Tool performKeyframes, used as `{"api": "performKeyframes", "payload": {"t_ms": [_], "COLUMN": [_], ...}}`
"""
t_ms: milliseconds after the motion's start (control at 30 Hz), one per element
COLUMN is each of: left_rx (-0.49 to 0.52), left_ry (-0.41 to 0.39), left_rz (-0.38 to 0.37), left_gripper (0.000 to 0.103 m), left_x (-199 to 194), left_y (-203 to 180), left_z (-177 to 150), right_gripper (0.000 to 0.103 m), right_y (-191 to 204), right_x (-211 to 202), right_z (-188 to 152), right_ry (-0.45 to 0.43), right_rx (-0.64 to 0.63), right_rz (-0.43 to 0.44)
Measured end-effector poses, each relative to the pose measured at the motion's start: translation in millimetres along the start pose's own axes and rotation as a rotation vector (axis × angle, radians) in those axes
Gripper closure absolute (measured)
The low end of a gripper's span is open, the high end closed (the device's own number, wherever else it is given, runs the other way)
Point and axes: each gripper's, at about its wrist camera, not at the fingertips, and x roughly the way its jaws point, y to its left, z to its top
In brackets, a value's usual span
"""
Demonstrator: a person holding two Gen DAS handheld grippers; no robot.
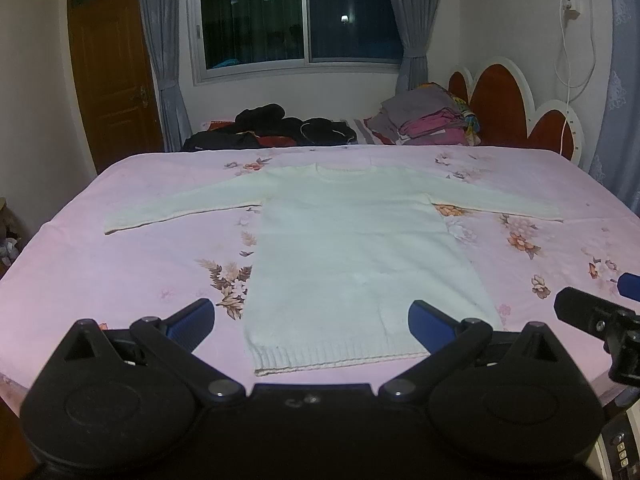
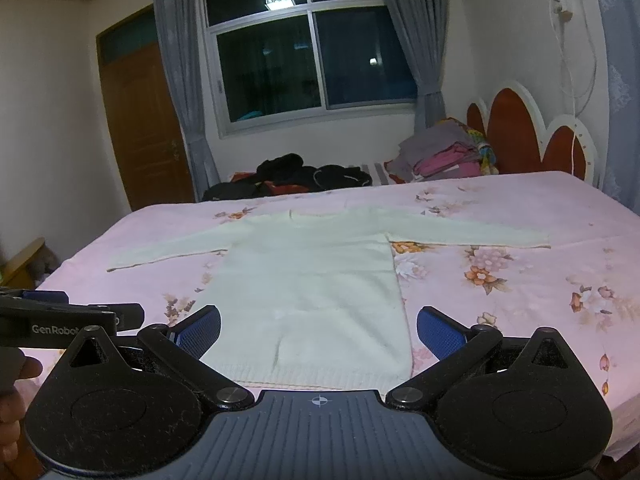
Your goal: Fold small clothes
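Fingers, left: left gripper (image 1: 311,322) has its blue-padded fingers (image 1: 191,322) spread wide with nothing between them, hovering over the sweater's ribbed bottom edge.
Fingers, right: right gripper (image 2: 319,330) is likewise spread wide and holds nothing; its fingers (image 2: 440,334) sit to either side of the sweater's lower part, above the cloth.
Sweater: white knit sweater (image 1: 352,248) lies flat on the bed, neckline toward the far side, bottom edge toward the grippers, both sleeves stretched out sideways.
Sweater edges: bottom edge runs close to the near edge of the bed; the sleeve cuffs stop short of the bed's side edges.
Bed: pink flowered sheet (image 1: 132,264) is bare on both sides of the sweater's body and beyond the neckline.
Far side: dark clothes pile (image 1: 276,128) and a folded stack of grey and pink clothes (image 1: 428,118) lie well apart from the sweater, past the sheet's far edge.
Neighbours: the two grippers are side by side; part of each shows in the other's view.
Hand: a person's hand (image 2: 16,396) shows at the left border of the right wrist view.
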Motion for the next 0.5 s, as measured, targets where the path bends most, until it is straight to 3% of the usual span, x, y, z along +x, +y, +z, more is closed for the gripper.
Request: {"api": "performKeyframes", "payload": {"t_ms": [500], "left_rx": [0.001], "left_ry": [0.002], "left_rz": [0.0], "left_gripper": [0.0], "left_x": [0.5], "left_y": [-1.6], "left_z": [0.0], "right_gripper": [0.0], "right_y": [-1.4], "right_x": [3.3], "right_z": [0.3], "right_ry": [0.002], "right_rx": [0.0], "right_rz": [-0.003]}}
